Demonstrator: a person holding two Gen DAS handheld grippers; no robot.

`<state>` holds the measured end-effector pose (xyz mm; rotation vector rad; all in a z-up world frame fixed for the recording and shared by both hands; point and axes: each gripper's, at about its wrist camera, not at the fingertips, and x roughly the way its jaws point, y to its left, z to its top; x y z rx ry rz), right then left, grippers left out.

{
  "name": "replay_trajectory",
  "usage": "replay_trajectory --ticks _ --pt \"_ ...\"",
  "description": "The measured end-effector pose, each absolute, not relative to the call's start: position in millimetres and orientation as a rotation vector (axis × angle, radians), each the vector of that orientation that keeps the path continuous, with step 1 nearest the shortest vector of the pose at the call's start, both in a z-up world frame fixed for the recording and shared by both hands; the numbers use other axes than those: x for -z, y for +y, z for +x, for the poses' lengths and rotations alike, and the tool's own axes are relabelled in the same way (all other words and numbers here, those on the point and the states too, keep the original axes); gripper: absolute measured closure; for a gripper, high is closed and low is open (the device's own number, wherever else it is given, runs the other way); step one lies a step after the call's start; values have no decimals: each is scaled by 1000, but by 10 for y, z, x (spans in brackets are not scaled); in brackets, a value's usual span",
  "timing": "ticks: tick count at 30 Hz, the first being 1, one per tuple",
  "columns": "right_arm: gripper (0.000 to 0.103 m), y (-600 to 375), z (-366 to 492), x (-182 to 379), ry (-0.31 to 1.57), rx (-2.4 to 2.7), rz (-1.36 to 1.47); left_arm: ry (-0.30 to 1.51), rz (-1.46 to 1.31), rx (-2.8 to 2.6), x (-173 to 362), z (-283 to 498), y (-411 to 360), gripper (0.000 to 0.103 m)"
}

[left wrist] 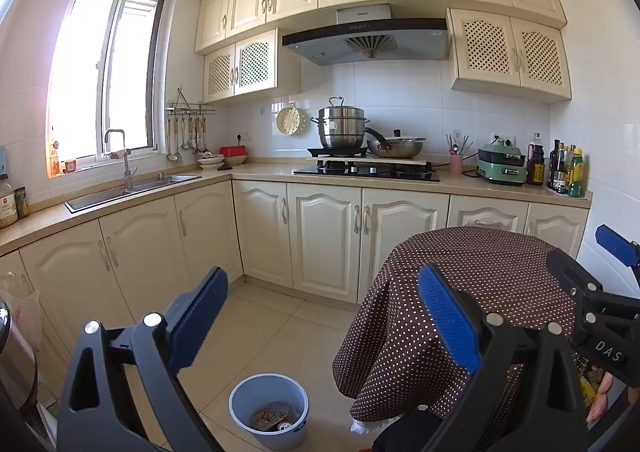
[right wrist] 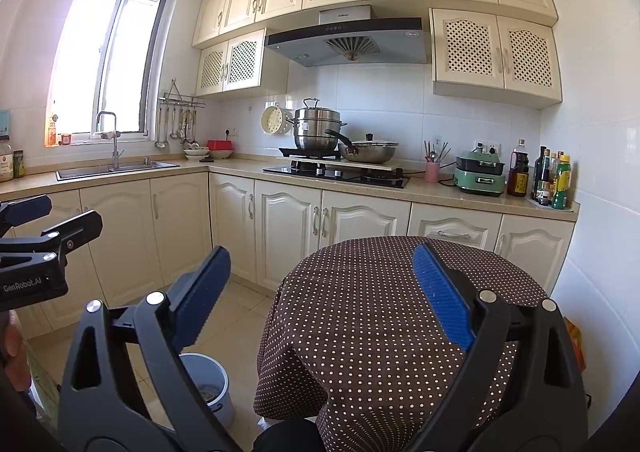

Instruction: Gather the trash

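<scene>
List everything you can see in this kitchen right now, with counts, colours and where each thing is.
Bin: one, blue-grey, on the floor left of the table, trash inside.
Table: one, brown cloth with white dots, front right.
Steamer pot: one, steel, on the stove.
Pan: one, steel, lidded, right of the pot.
Sink: one, steel, under the window.
Cooker: one, green, on the right counter.
Bottles: several, dark and green, far right of the counter.
Left gripper: one, black with blue pads, open.
Right gripper: one, same colours, open.

Bin [right wrist: 208,384] half hidden behind right gripper's finger [right wrist: 200,292]; contents beside table [right wrist: 380,312] unreadable. Bottle labels [right wrist: 560,180] too small.
</scene>
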<state>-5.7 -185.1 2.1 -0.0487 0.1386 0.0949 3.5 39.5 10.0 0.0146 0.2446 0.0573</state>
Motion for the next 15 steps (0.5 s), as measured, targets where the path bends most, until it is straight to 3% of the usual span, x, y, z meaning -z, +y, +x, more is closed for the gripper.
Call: replay_trajectory --ticks 15 --pt "12 -1869 -30 -25 141 -97 -51 247 17 -61 -89 33 399 9"
